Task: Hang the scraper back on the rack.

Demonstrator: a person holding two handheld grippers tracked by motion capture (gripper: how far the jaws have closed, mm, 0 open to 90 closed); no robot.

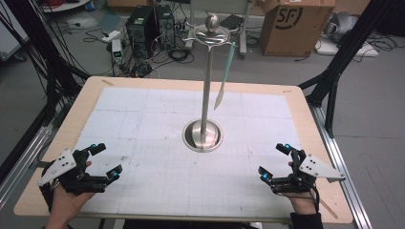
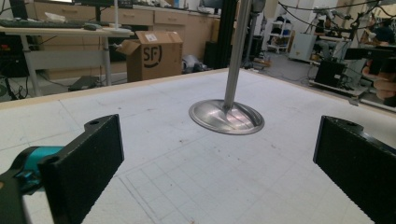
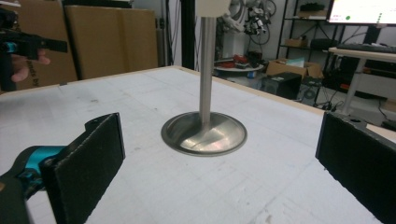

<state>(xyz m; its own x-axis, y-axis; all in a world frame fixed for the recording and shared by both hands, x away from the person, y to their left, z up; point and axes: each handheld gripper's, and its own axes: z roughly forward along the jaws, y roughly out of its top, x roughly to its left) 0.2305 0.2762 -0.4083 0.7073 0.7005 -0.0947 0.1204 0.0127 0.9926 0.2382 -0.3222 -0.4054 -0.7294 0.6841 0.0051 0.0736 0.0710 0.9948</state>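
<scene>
Resting low at the near corners of the table [image 1: 57, 138], both grippers sit idle. Left gripper [image 1: 106, 161]: jaws spread wide, nothing between them, nothing touched. Right gripper [image 1: 274, 162]: same, jaws wide apart and empty. Each hand grips its tool from the near edge.

Nearest thing to both is the metal stand [image 1: 205, 102]: round dished base at mid-table, thin upright pole, hook ring and ball knob on top. A pale green knife [image 1: 224, 78] hangs from the ring on the right side, blade tip down, clear of the white mat [image 1: 143, 124] and just beside the pole without touching it.

Left gripper view: stand base [image 2: 226, 116] ahead, centred between the jaws, well apart from them. Right gripper view: base [image 3: 204, 133] likewise ahead between the jaws.

Room: open mat all round the base and between grippers and stand. Bare wooden margin frames the mat; both grippers sit close to the near edge, left near the left edge, right near the right edge.
</scene>
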